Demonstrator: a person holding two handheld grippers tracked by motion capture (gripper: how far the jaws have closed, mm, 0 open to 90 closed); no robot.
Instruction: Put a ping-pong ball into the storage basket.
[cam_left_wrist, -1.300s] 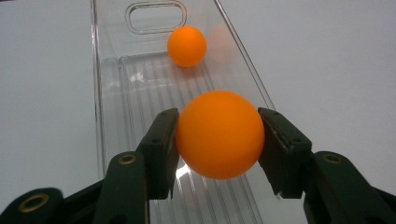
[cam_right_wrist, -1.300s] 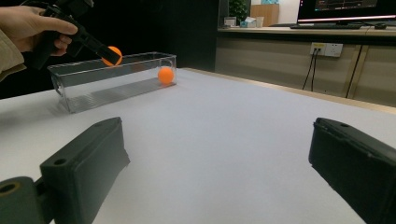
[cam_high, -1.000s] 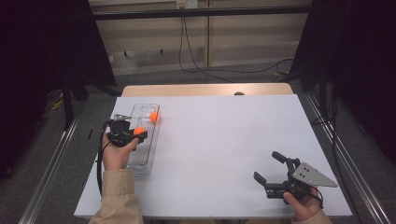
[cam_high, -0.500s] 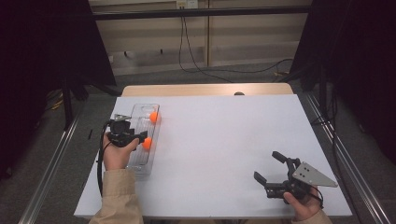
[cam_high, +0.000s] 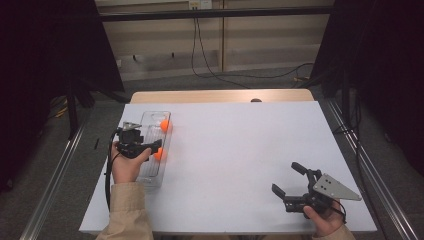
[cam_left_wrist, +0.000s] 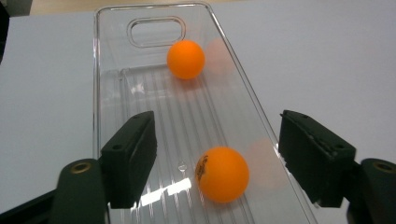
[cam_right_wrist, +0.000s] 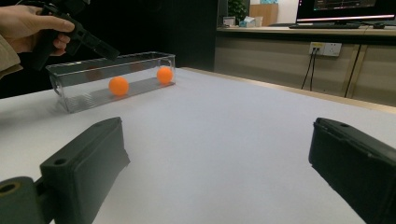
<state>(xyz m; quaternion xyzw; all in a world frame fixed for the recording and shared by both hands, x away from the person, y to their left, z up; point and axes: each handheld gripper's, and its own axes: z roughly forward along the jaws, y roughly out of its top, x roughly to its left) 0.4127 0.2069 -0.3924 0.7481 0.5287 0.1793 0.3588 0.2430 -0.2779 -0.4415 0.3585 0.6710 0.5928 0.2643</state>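
Hovering over the clear plastic tray (cam_high: 150, 170) at the left side of the white table (cam_high: 235, 150), the left gripper (cam_high: 152, 146) is pointing down into it, and its jaws have just been opening. In the left gripper view they are standing apart on either side of the nearer orange ping-pong ball (cam_left_wrist: 222, 173), with clear gaps between the pads and the ball, so nothing is being gripped. That ball is lying on the ribbed floor of the tray, close to the long wall that appears at the right of that view. The farther orange ping-pong ball (cam_left_wrist: 186, 59) is resting deeper in the tray, near the end wall with the oval handle cut-out (cam_left_wrist: 157, 31), well apart from the first.

In the high view both balls are sitting along the tray's right-hand long side, one near its far end (cam_high: 165, 125) and one about midway (cam_high: 159, 154), just beside the left gripper's tips. The left hand (cam_high: 126, 165) is holding its gripper above the near half of the tray.

The right gripper (cam_high: 291, 182) is staying low over the near right part of the table, well apart from the tray, held by the right hand (cam_high: 325, 220). Its jaws are spread wide with only bare tabletop between them. In the right gripper view the tray (cam_right_wrist: 79, 93) is standing far off across the table with both balls inside it.
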